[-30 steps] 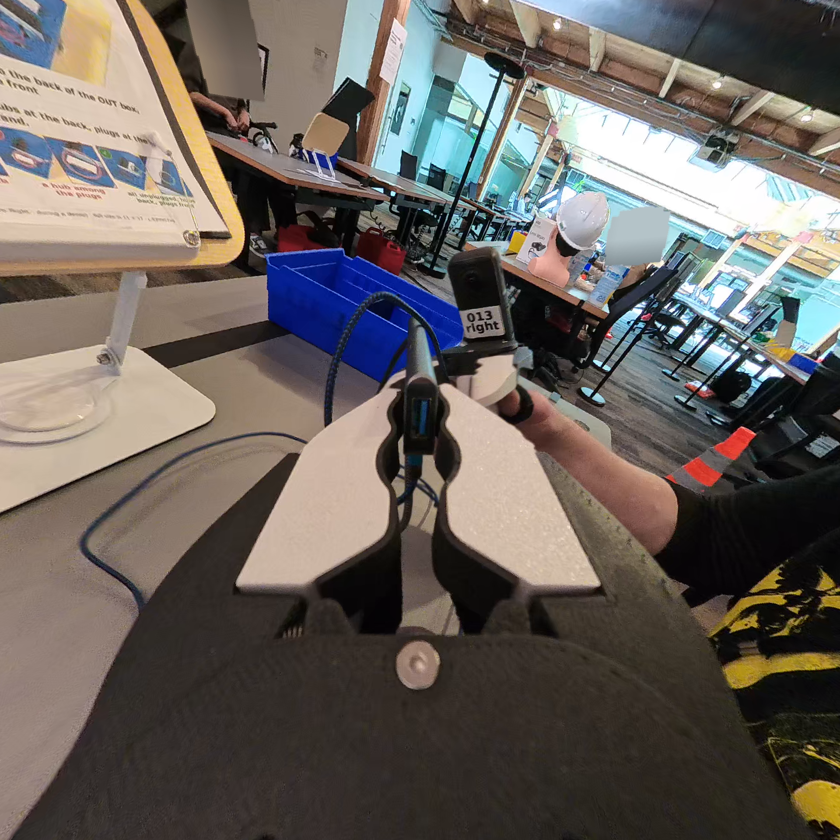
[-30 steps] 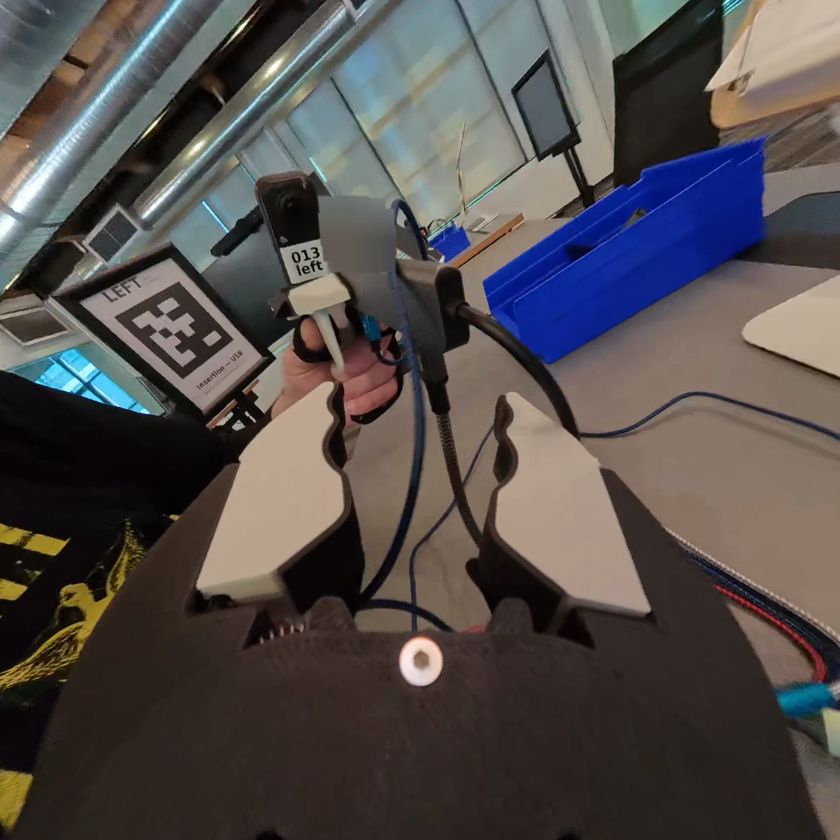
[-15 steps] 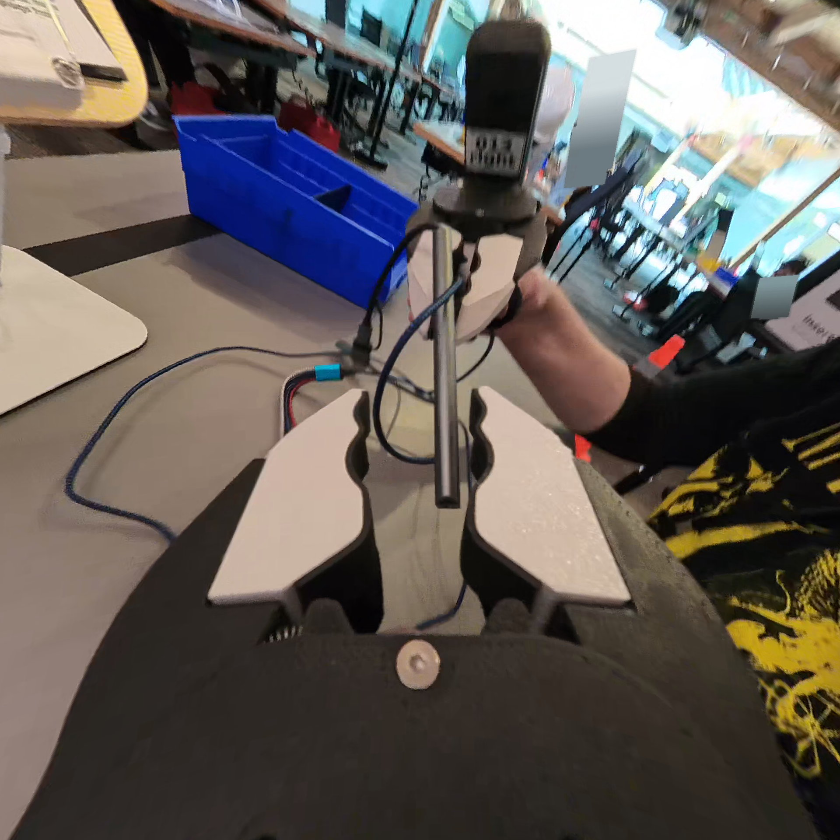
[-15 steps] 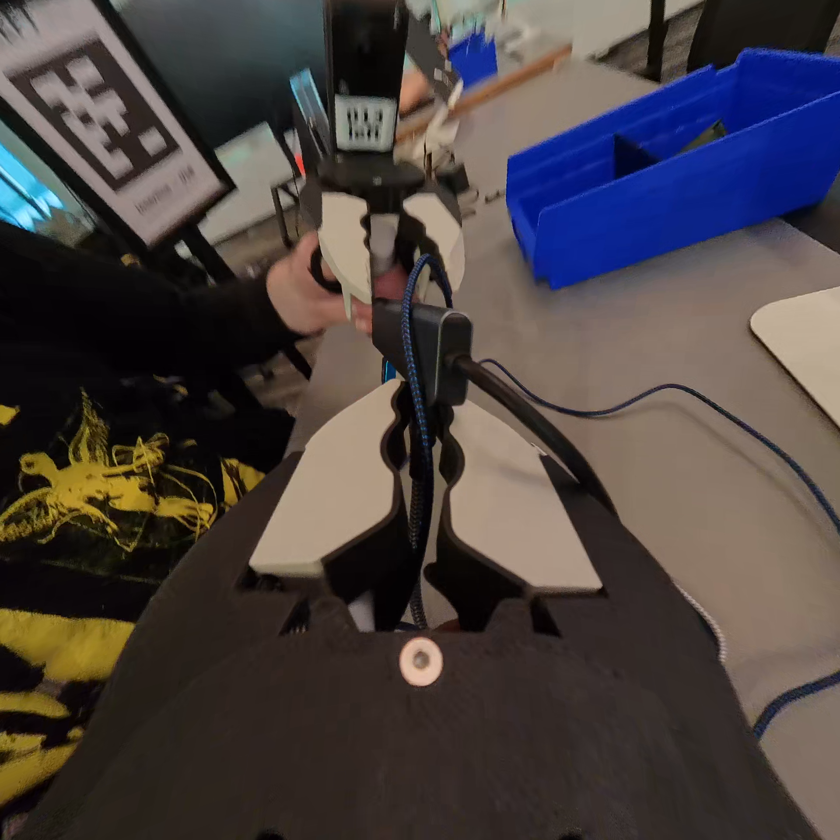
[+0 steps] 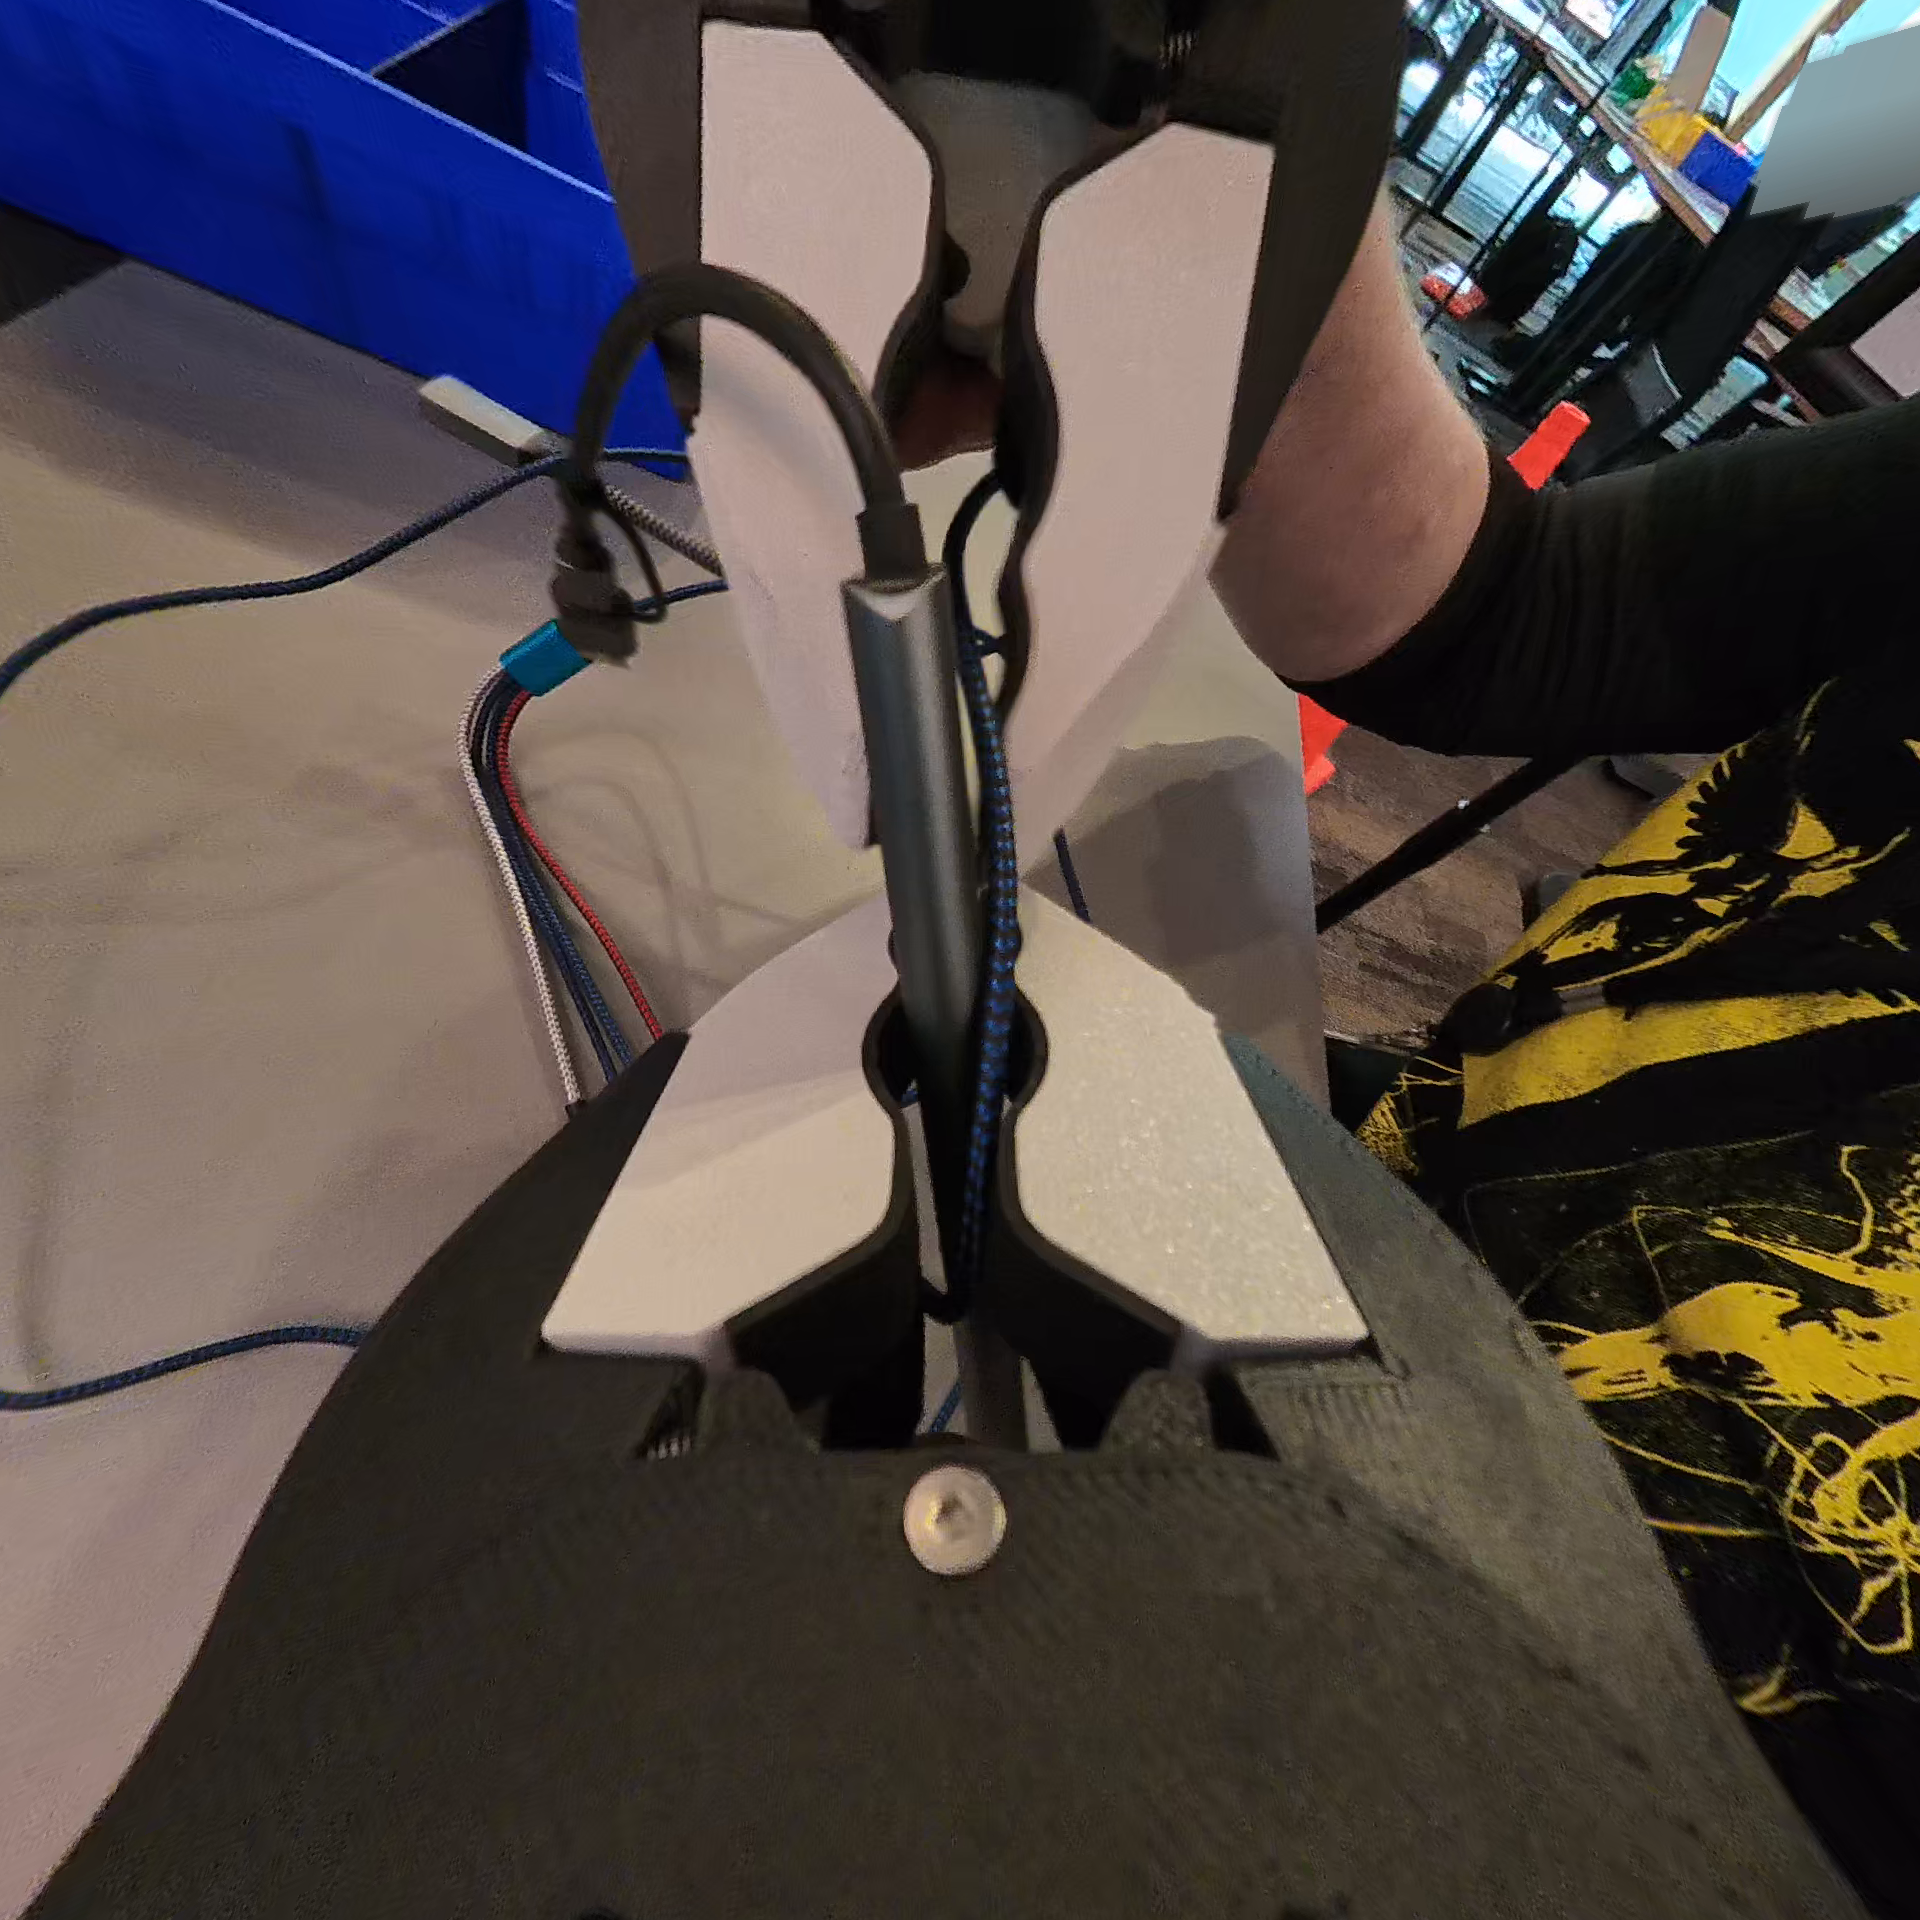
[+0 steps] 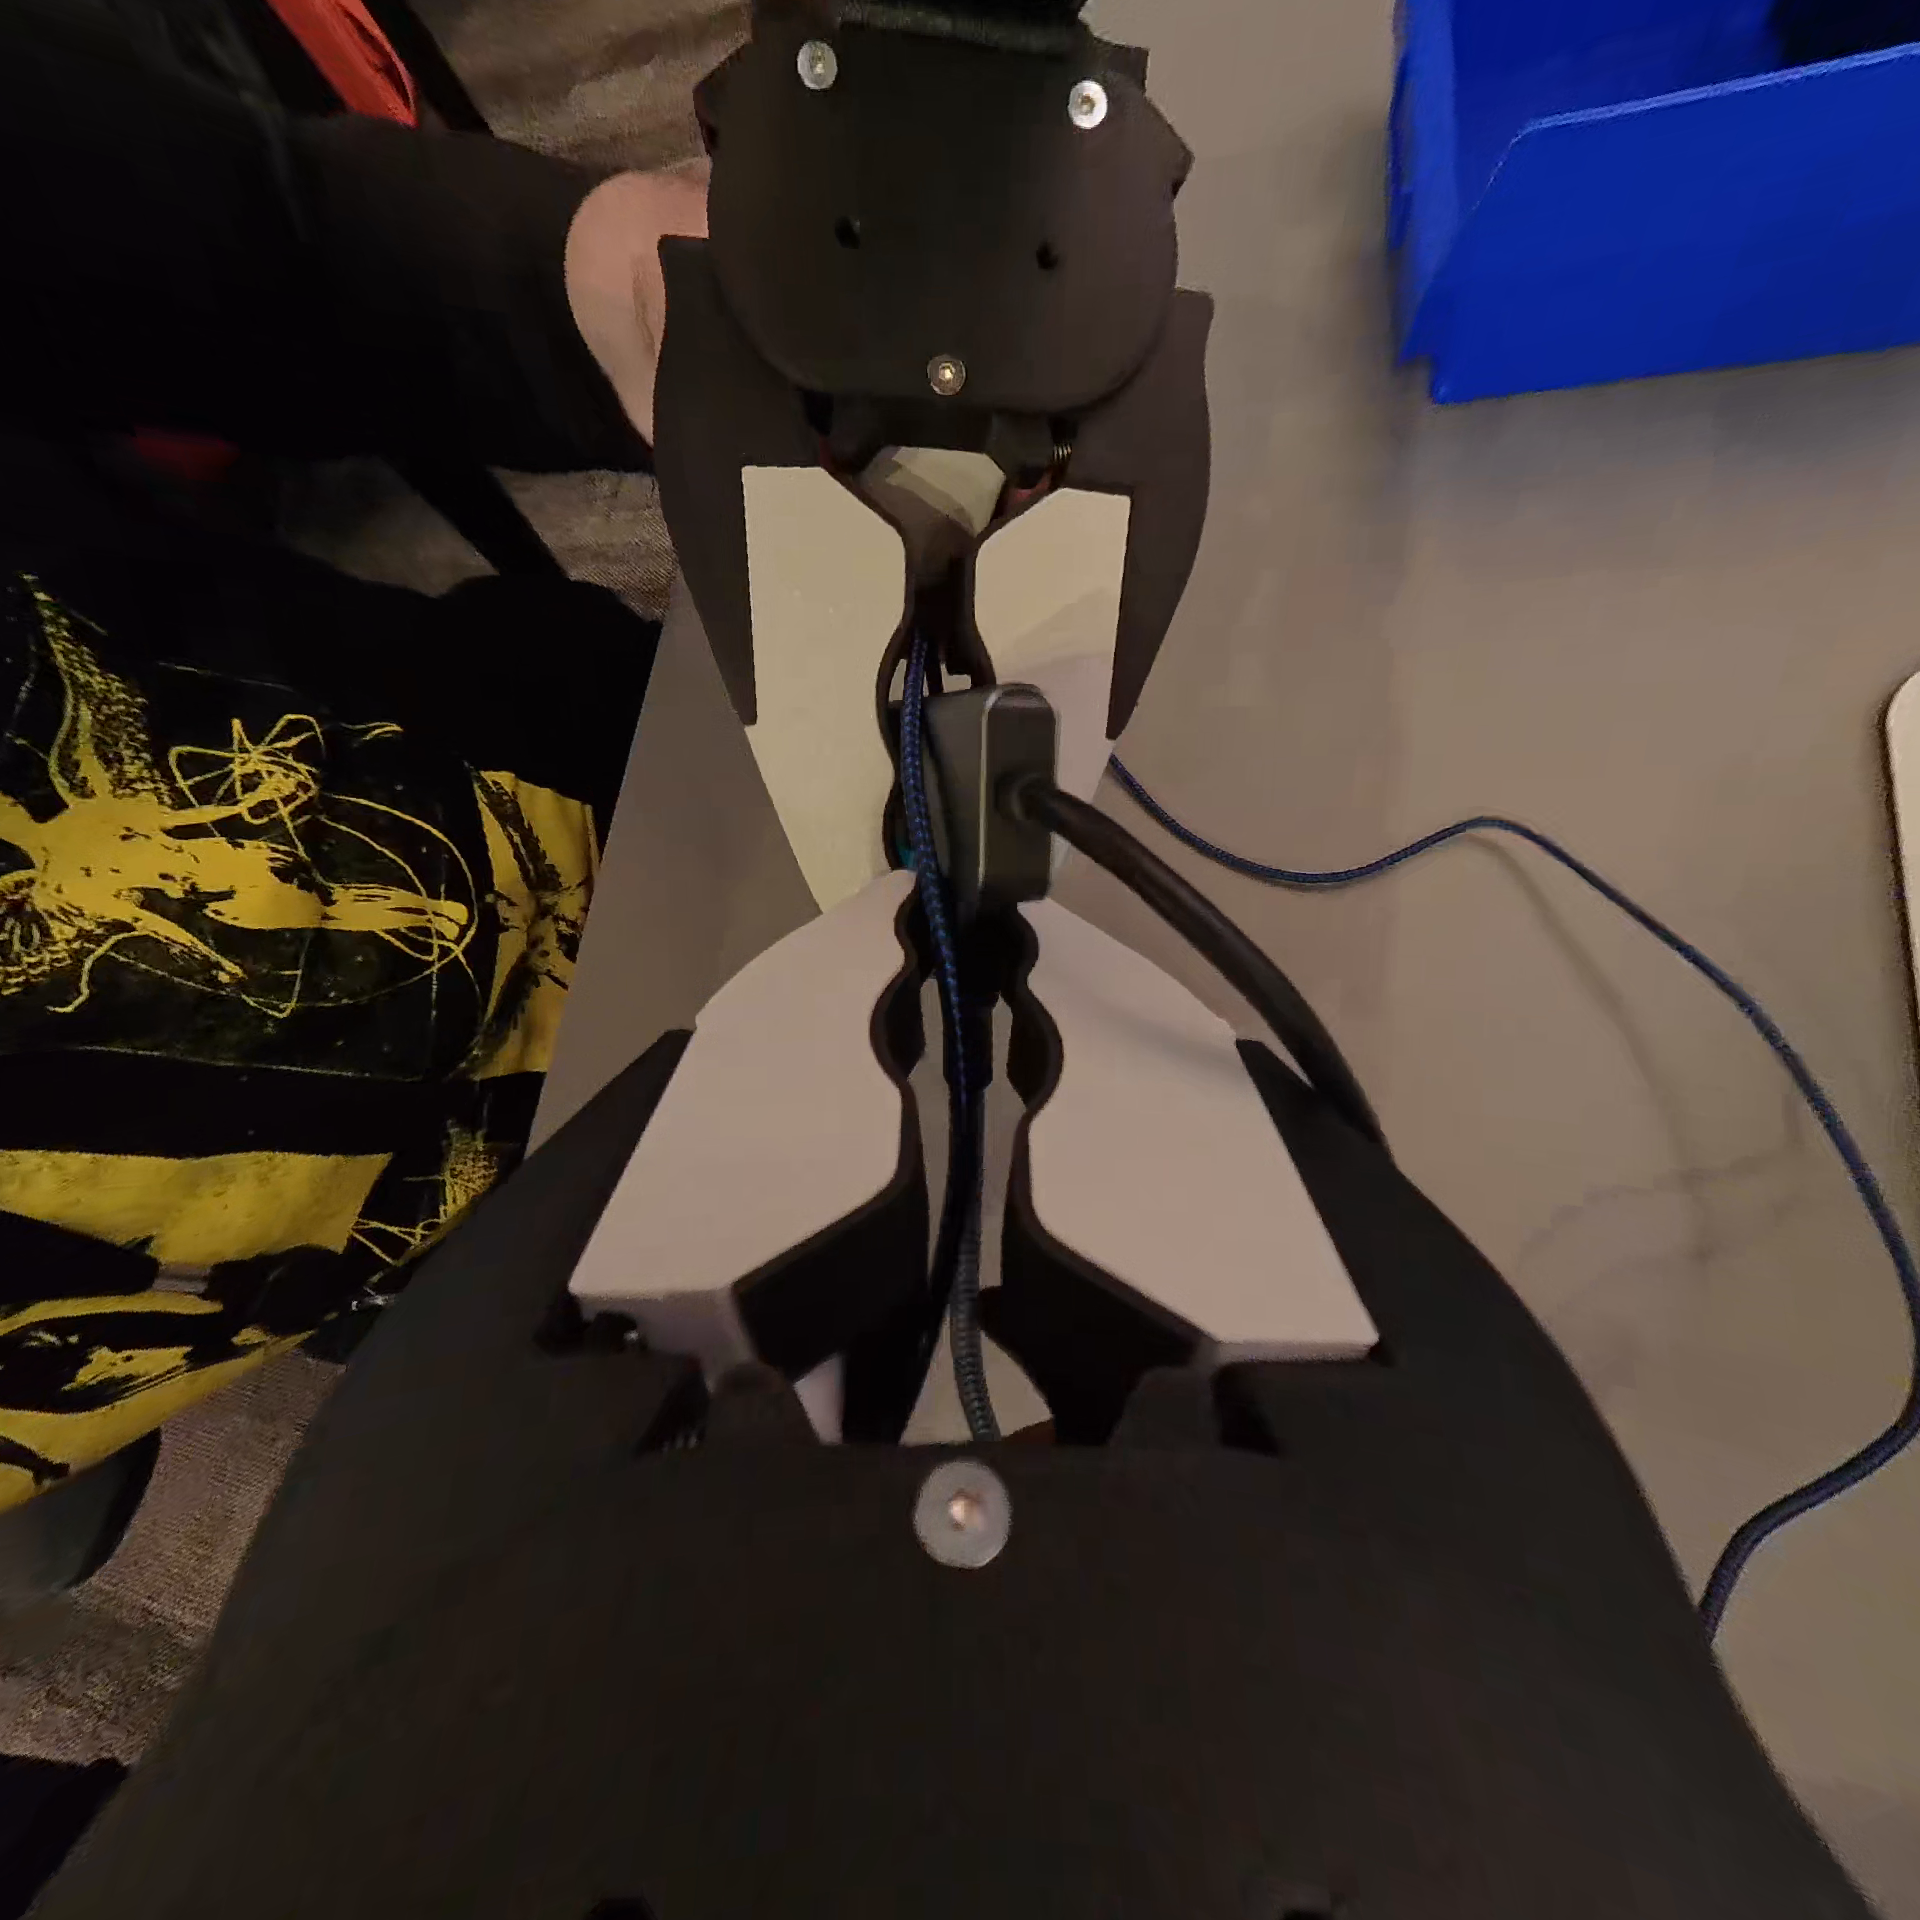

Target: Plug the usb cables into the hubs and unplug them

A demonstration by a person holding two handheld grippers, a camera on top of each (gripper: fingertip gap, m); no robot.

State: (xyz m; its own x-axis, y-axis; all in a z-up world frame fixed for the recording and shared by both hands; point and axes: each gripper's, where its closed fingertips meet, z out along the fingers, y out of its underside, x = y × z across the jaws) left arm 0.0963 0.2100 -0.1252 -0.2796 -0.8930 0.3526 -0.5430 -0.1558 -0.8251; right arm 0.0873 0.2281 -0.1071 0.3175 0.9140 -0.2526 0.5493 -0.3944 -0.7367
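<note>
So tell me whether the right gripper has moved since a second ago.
Yes. In the left wrist view the right gripper has come much closer, now fronting the blue bin it earlier stood right of, fingers meeting the grey USB hub.

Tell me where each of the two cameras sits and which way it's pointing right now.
Left wrist view: on the left gripper, looking along its fingers at the grey hub and right gripper; a forearm shows.
Right wrist view: on the right gripper, facing the left gripper head-on; a hand shows.
Shared: hub, blue braided cable, blue bin, grey table.
</note>
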